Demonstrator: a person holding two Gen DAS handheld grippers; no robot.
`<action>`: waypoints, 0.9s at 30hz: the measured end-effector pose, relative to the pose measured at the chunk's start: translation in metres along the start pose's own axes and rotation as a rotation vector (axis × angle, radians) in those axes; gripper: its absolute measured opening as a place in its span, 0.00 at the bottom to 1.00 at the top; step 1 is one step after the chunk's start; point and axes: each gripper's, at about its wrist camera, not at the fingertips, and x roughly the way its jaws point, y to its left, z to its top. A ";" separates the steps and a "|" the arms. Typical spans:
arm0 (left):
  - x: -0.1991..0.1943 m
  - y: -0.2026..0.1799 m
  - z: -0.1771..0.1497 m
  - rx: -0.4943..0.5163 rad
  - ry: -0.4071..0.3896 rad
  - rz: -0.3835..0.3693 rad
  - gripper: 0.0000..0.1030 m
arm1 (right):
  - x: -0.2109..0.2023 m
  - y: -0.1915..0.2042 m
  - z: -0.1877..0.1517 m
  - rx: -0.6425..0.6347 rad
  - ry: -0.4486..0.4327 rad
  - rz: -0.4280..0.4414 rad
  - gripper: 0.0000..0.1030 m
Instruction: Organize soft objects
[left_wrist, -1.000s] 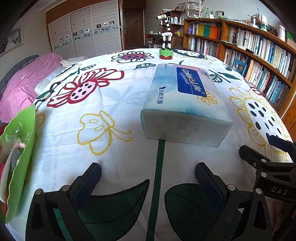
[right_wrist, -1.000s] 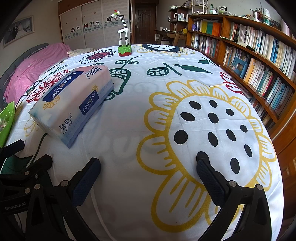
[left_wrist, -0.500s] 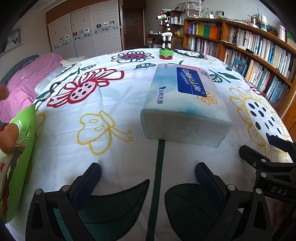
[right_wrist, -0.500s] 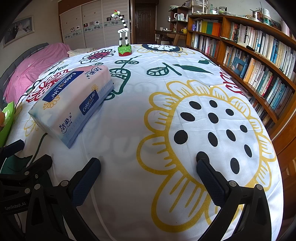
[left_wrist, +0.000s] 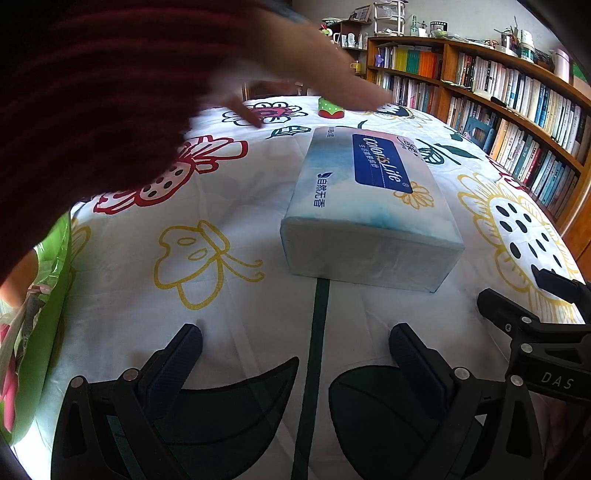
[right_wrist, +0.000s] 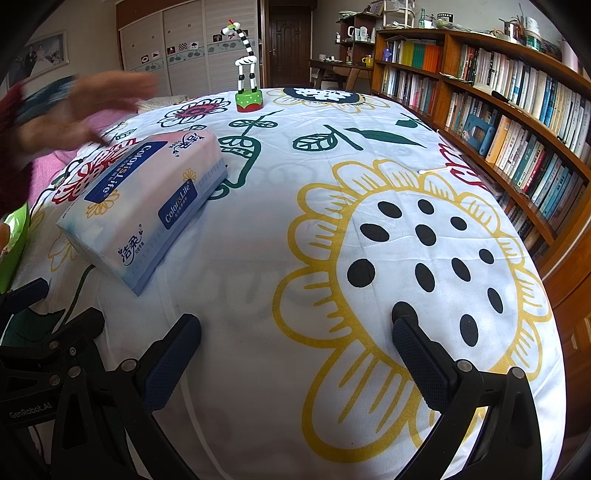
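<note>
Ahead of parted jaws, tissue pack (left_wrist: 369, 206).

A lived-in home bedroom: a bed (right_wrist: 258, 240) spread with a flower-printed sheet, a pink quilt (right_wrist: 48, 173) at its head, a sliding-door wardrobe (right_wrist: 188, 48) against the far wall beside a dark wooden door (right_wrist: 290, 44), a framed photograph (right_wrist: 38, 55), and long wooden bookshelves (right_wrist: 498, 110) crammed with books along one side.

I see my left gripper (left_wrist: 295, 343) and right gripper (right_wrist: 295, 332) both spread wide, low and level, gripping nothing. A blurred bare hand (right_wrist: 85, 107) in a dark red sleeve (left_wrist: 92, 103) reaches across above.
</note>
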 end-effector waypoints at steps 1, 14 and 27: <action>0.000 0.000 0.000 0.000 0.000 0.000 1.00 | 0.000 0.000 0.000 0.000 0.000 0.000 1.00; 0.000 0.000 0.000 0.002 0.000 -0.004 1.00 | 0.000 0.000 0.000 0.000 0.000 -0.001 1.00; 0.001 -0.001 0.000 0.003 0.000 -0.004 1.00 | 0.001 0.000 0.000 0.001 0.000 -0.001 1.00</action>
